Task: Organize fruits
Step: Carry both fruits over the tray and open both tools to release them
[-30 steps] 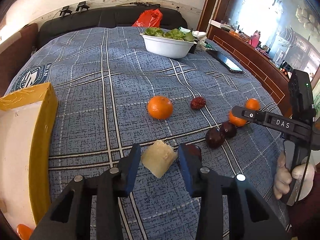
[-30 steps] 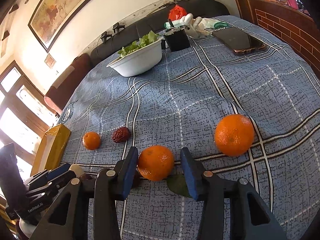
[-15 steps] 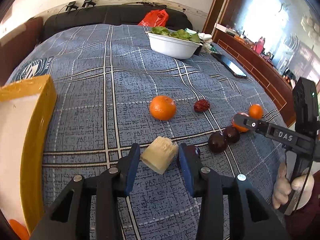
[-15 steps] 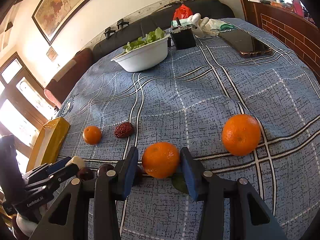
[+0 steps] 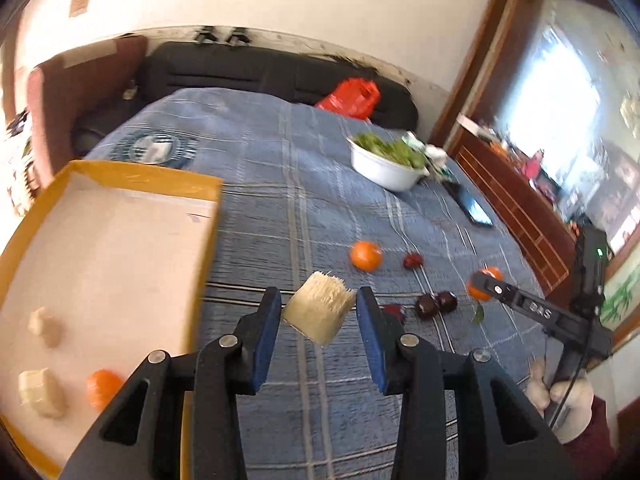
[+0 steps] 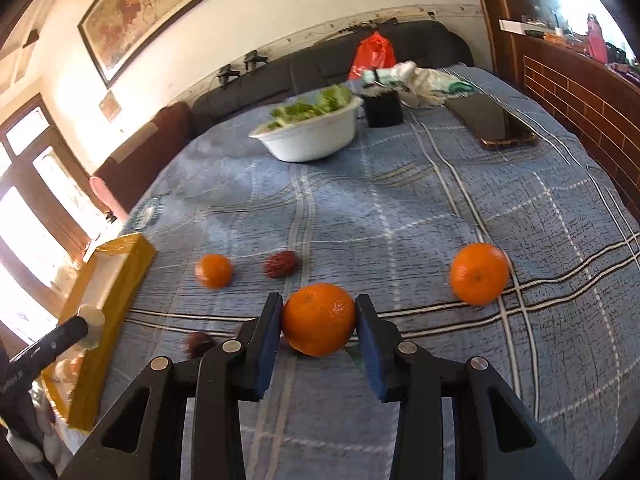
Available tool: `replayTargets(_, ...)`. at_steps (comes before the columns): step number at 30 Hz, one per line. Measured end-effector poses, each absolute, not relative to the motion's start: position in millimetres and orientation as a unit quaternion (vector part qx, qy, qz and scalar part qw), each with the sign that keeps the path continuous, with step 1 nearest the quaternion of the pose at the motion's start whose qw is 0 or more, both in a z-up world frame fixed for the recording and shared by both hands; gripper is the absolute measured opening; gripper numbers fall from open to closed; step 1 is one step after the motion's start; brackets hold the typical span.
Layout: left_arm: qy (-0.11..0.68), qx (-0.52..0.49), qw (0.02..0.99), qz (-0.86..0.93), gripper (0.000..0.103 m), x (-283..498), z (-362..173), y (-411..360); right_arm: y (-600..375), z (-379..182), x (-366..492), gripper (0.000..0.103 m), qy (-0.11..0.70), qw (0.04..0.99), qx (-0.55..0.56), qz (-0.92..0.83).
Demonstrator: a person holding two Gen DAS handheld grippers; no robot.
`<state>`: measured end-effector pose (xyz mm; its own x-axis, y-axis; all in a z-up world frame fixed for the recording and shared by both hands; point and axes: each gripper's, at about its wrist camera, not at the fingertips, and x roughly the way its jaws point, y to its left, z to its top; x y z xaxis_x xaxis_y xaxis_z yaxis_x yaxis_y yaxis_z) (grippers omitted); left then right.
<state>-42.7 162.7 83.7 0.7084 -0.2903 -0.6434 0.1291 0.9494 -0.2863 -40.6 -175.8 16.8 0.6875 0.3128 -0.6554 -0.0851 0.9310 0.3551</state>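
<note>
My left gripper (image 5: 318,312) is shut on a pale sugarcane chunk (image 5: 320,307) and holds it above the blue cloth, just right of the yellow box (image 5: 200,256). The box holds two pale chunks (image 5: 40,387) and a small orange (image 5: 102,387). My right gripper (image 6: 316,320) is shut on an orange (image 6: 319,319), lifted off the cloth. Loose on the cloth lie another orange (image 6: 479,273), a smaller orange (image 6: 214,271), a red date (image 6: 281,264) and dark round fruits (image 5: 436,304).
A white bowl of greens (image 6: 310,136) stands at the back, with a black box (image 6: 384,109), a phone (image 6: 494,122) and a red bag (image 6: 372,54) near it. A wooden ledge (image 6: 580,80) runs along the right side.
My left gripper has lifted the sugarcane chunk and swung left toward the yellow box. My right gripper has closed on the orange and raised it off the cloth.
</note>
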Motion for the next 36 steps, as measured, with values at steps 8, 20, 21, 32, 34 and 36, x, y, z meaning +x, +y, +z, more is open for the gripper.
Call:
replayTargets(8,0.354,-0.161,0.921,-0.017,0.038,-64.8,97.5,255.2,-85.2,61.4,-62.7,0.041,0.369,0.898,0.107,0.214)
replayTargets(20,0.381,-0.208,0.900,0.040,0.038,-45.4,71.7,346.0,96.9,44.5,-59.6,0.041,0.410,0.846,0.015,0.340)
replayTargets(21,0.383,-0.211,0.898,0.039,0.038,-42.4,68.9,349.5,107.3,41.5,-58.2,0.041,0.413,0.844,0.008,0.342)
replayTargets(32,0.422,-0.239,0.874,0.036,0.038,-16.4,41.3,367.2,163.5,4.7,-42.7,0.041,0.439,0.829,-0.059,0.342)
replayTargets(34,0.422,-0.237,0.874,0.040,0.038,-18.0,42.1,366.6,163.8,1.3,-40.8,0.041,0.444,0.826,-0.057,0.343)
replayTargets(36,0.422,-0.240,0.873,0.045,0.038,-18.6,41.7,368.3,165.3,0.4,-41.8,0.042,0.445,0.825,-0.056,0.344)
